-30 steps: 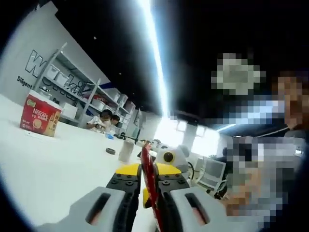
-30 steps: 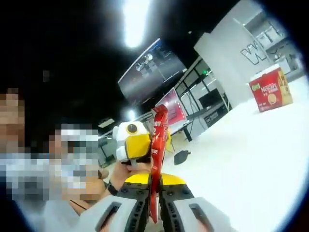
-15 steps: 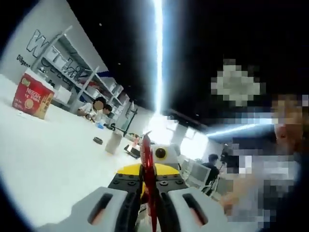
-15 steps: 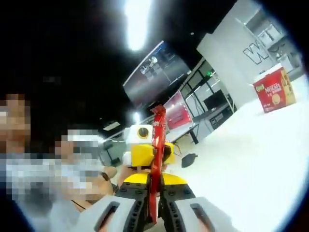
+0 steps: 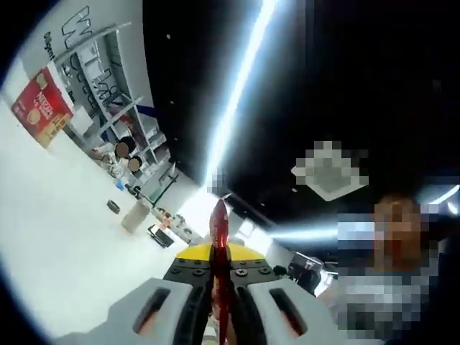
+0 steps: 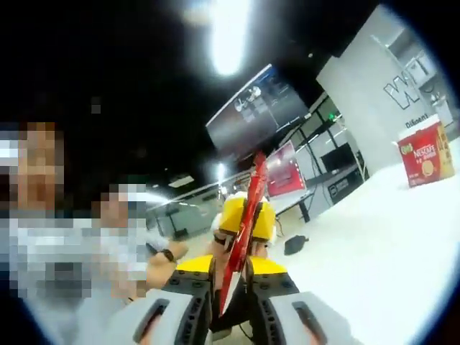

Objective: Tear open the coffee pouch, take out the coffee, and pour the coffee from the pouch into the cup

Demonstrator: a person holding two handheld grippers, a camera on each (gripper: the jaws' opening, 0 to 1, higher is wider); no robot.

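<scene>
In the left gripper view the left gripper point(image 5: 221, 305) has its two jaws pressed together on the coffee pouch point(image 5: 220, 248), a thin red stick seen edge-on; the pouch stands up from between the jaws and its pointed top end rises above them, against the dark ceiling; behind the jaws lies the white table point(image 5: 57, 244), tilted in this view, with a red coffee box point(image 5: 42, 106) far at the upper left and a pale cup point(image 5: 134, 215) nearer, well apart from the gripper; a small dark round object point(image 5: 113, 206) lies just beside the cup. In the right gripper view the right gripper point(image 6: 231, 305) is also closed on the same red pouch point(image 6: 244, 223); the pouch leans a little to the right and runs upward from the jaws; the yellow body of the left gripper point(image 6: 248, 219) is directly behind it, with a hand point(image 6: 164, 264) at its left; the red box point(image 6: 427, 153) stands on the table point(image 6: 388, 244) at the far right.
</scene>
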